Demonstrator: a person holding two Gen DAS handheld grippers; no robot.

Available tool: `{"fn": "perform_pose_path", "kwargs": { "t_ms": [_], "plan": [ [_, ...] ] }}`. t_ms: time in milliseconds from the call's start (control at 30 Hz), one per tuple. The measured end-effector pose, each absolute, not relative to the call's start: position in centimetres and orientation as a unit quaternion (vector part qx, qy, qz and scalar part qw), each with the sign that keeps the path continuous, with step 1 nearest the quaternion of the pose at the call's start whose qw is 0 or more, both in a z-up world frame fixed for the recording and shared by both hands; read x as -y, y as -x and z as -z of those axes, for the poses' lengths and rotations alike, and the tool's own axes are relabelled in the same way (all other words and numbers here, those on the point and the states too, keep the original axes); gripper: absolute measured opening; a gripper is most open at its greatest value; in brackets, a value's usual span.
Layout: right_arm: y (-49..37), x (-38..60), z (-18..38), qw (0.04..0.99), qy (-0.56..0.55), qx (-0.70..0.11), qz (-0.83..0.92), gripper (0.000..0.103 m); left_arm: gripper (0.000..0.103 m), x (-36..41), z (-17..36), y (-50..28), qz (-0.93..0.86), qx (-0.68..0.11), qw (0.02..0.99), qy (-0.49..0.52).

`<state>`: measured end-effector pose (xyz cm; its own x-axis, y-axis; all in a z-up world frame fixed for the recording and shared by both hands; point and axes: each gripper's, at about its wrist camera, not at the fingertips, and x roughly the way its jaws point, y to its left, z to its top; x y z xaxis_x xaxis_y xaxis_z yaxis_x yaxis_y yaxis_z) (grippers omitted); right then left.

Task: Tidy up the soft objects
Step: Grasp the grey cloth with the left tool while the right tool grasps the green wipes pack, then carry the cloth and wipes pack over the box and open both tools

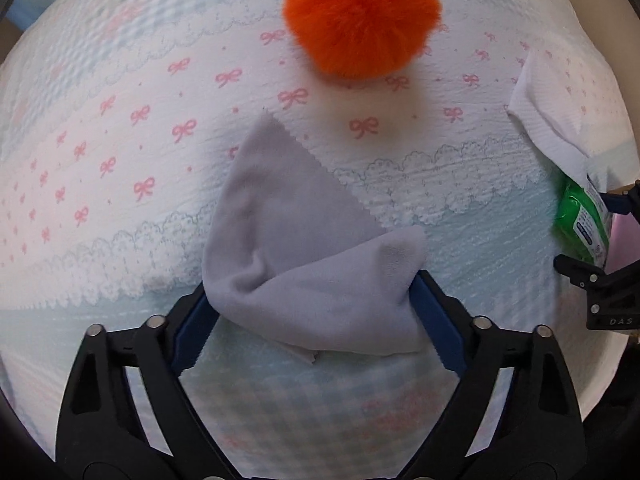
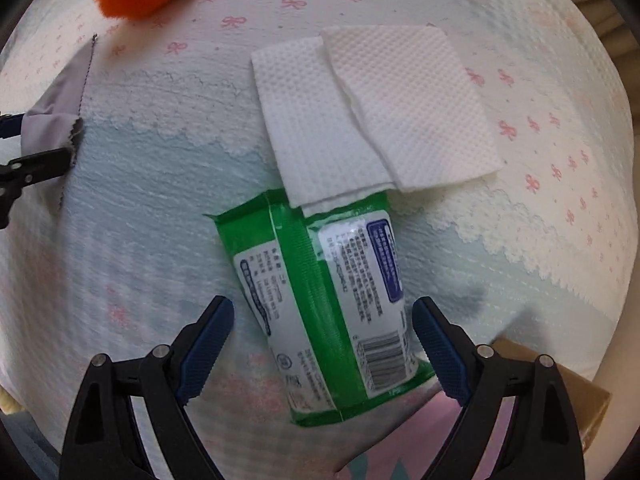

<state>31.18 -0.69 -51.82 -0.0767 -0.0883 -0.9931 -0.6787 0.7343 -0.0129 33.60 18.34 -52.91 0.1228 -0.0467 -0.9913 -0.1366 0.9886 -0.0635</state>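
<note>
1. Your left gripper (image 1: 316,300) has its blue fingers (image 1: 196,328) spread wide, one on each side of the grey cloth (image 1: 288,248). The cloth's bunched lower fold fills the gap and drapes over both finger tips. The pictures do not show whether the fingers are pressing it.
2. The grey cloth lies on the bedspread (image 1: 120,160), a quilted cover printed with pink bows and lace bands. One pinked corner of the cloth points up and away from you; the nearer part is folded over on itself.
3. The orange pom-pom (image 1: 360,16) sits on the bedspread beyond the cloth, apart from it. In the right wrist view it appears at the upper left, with a small green part at one end.
4. Your right gripper (image 2: 322,336) is wide open and holds nothing. Its fingers (image 2: 208,344) straddle the near end of the green wipes pack (image 2: 320,300). The right finger is just beside the pack's edge; the left finger stands clear of it.
5. The wipes pack lies flat on the bedspread, printed back and barcode facing up. A white wipe (image 2: 372,108), partly folded, extends from its far end and rests flat on the bedspread.
6. The pack's near end overlaps a pink printed item (image 2: 420,440). A brown cardboard piece (image 2: 580,400) sits just beside it, at the lower right.
</note>
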Motion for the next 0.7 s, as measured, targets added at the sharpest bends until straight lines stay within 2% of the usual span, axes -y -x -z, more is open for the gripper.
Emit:
{"fn": "perform_pose_path", "kwargs": {
  "t_ms": [167,200,267,333,433,533,633,700],
  "plan": [
    [-32.5,2.1,52.5,0.619,0.224,-0.716,-0.232,0.089,0.049,-17.9,52.2,-34.2,-0.031,-0.657,0.75,0.069],
    [-32.6,2.2,52.4,0.621,0.218,-0.717,-0.23,0.089,0.046,-17.9,52.1,-34.2,-0.03,-0.657,0.75,0.07],
    [-32.6,2.4,52.3,0.624,0.216,-0.715,-0.232,0.083,0.029,-17.8,51.8,-34.3,-0.028,-0.655,0.752,0.068],
    [-32.2,2.4,51.9,0.627,0.216,-0.71,-0.237,0.075,0.022,-18.3,51.4,-34.1,-0.029,-0.654,0.753,0.067],
    [-31.8,2.4,51.3,0.633,0.213,-0.703,-0.244,0.058,0.016,-18.5,51.2,-34.1,-0.031,-0.651,0.755,0.071],
    [-31.4,2.2,50.7,0.639,0.207,-0.699,-0.246,0.047,0.013,-18.6,50.8,-33.6,-0.029,-0.649,0.757,0.071],
    [-31.1,2.3,49.9,0.646,0.194,-0.697,-0.246,0.041,0.012,-18.3,50.1,-32.1,-0.022,-0.645,0.76,0.07],
    [-30.1,2.1,48.9,0.65,0.181,-0.696,-0.245,0.04,0.012,-18.7,49.1,-31.1,-0.018,-0.641,0.764,0.07]
  ]
}}
